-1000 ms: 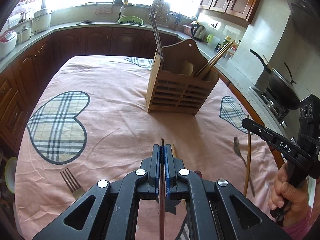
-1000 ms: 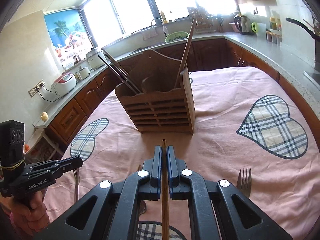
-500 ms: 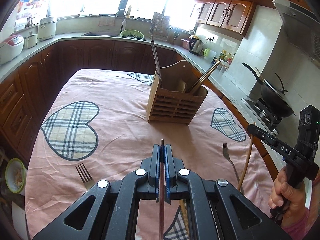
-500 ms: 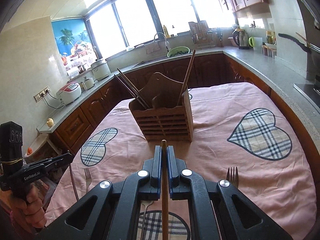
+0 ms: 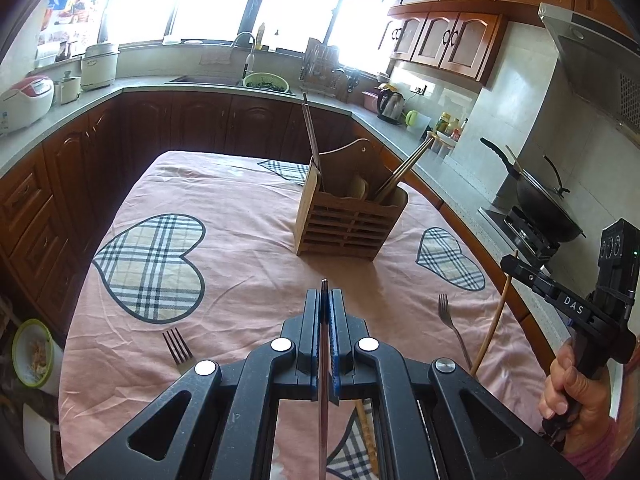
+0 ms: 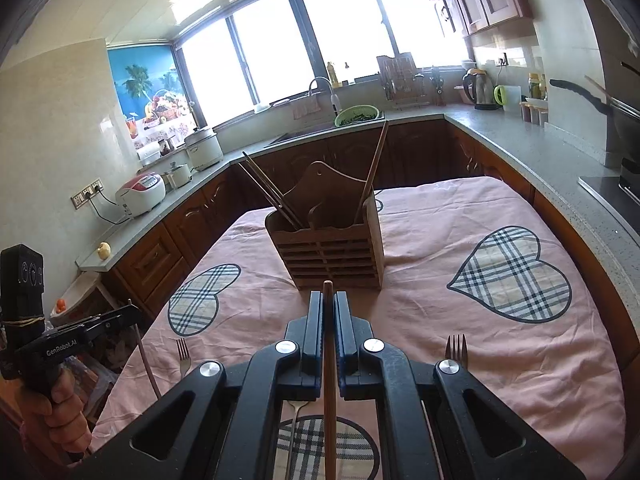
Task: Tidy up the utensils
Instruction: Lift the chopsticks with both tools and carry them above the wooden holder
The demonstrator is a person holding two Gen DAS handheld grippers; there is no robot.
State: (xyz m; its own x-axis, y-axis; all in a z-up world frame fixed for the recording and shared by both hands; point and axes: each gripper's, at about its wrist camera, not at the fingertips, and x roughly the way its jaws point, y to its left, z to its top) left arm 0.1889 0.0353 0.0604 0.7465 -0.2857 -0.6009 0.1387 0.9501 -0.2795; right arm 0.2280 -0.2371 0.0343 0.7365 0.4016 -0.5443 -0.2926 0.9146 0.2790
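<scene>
Sunlight pours through the kitchen windows onto a table (image 5: 248, 200) draped in a pink cloth with plaid hearts. Near its middle stands the wooden utensil holder (image 5: 347, 227), upright, with a dark pair of chopsticks (image 5: 311, 136) leaning out of one end compartment and a paler pair (image 5: 408, 164) out of the other end.

Both grippers hang above the near edge of the table, well apart from the holder. The left gripper (image 5: 325, 300) is clamped tight on a thin dark chopstick (image 5: 323, 380) that runs back between its fingers, tip poking just past them. The right gripper (image 6: 328, 304) is likewise pinched closed on a lighter wooden chopstick (image 6: 329, 392) (seen from the left camera, this one hangs at a slant below the jaws).

Two forks lie flat on the cloth, one fork (image 5: 175, 345) to the left, another fork (image 5: 450, 324) to the right, both close to the near edge.
</scene>
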